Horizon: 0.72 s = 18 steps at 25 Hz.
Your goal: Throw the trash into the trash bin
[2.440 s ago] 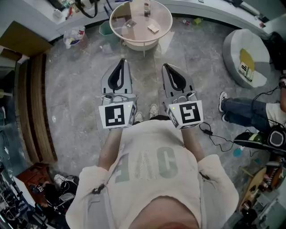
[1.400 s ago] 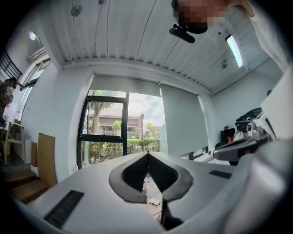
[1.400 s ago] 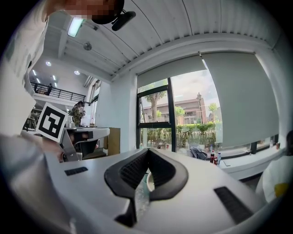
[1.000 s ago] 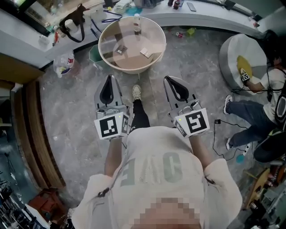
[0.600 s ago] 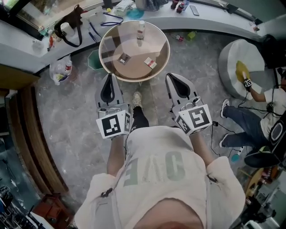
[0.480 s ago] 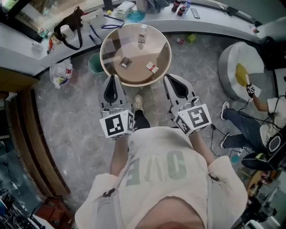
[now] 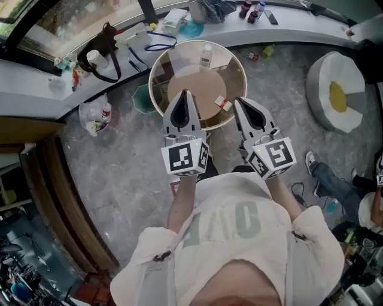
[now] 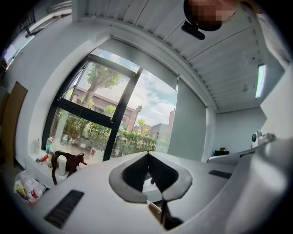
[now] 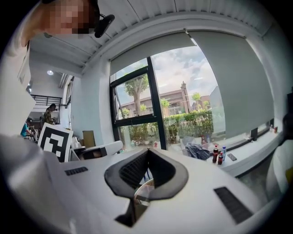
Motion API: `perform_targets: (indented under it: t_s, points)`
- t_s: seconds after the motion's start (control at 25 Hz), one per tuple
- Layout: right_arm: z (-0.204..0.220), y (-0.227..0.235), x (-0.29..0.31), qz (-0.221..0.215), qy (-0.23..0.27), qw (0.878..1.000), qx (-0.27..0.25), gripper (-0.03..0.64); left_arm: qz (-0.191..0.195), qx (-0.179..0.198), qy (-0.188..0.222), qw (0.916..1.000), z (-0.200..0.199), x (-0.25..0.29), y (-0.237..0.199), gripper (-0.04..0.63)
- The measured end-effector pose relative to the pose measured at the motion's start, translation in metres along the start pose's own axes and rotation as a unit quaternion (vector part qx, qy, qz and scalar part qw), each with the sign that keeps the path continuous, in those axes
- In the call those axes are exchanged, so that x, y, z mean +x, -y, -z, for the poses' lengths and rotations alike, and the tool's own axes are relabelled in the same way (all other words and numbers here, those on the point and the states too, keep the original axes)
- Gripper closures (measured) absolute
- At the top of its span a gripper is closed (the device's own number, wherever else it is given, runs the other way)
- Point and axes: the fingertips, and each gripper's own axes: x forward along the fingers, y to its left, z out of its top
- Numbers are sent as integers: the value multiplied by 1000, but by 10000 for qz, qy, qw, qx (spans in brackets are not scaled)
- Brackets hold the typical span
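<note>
Torso (image 7: 233, 227) of person in pale printed shirt, nearest, filling bottom of head view; forearms reaching forward to both tools.

Left gripper (image 7: 186, 93): white body, square-marker cube (image 7: 184, 158) at rear. Jaws shut, dark pads meeting at tips, nothing gripped. Overlaps near rim of table in head view.

Right gripper (image 7: 237, 100): same build, second marker cube (image 7: 273, 157) at rear. Jaws likewise closed tip to tip, empty. Lies beside left gripper, apart from it, tips over near edge of table.

Round table (image 7: 164, 69): glass top, pale rim, standing on grey marbled floor (image 7: 119, 173) just ahead of both grippers.

Small packet (image 7: 222, 103): trash item, white with red, flat on tabletop, between the two grippers' tips as seen from above.

Small bottle (image 7: 206, 57): upright on far side of tabletop.

Green trash bin (image 7: 142, 99): on floor at left of table, just beside its rim and partly hidden beneath it; contents cannot be told.

Plastic bag (image 7: 96, 116): crumpled on floor left of bin, near base of ledge.

Egg-shaped cushion (image 7: 338, 95): white with yellow centre, on floor well right of table.

Curved ledge (image 7: 36, 80): beyond table, below window; carries dark handbag (image 7: 106, 42), white cup (image 7: 93, 58), blue cord (image 7: 160, 40), two dark bottles (image 7: 248, 9), phone (image 7: 270, 17).

Window (image 8: 110, 114): farthest, dark-framed; trees and buildings outside.
</note>
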Motion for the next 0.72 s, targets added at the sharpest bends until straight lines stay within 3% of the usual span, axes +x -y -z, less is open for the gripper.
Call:
perform_targets:
  t_s: [0.36, 0.56, 0.72]
  points:
    - [4, 14, 26, 190, -93, 9998, 29, 603, 61, 264, 11, 9996, -3, 25, -14, 584]
    - [-2, 18, 51, -96, -63, 9999, -55, 603, -136, 764, 22, 9970, -15, 37, -26, 584]
    - [-10, 34, 68, -288, 75, 9996, 6, 603, -400, 956, 20, 9946, -22, 44, -32, 584]
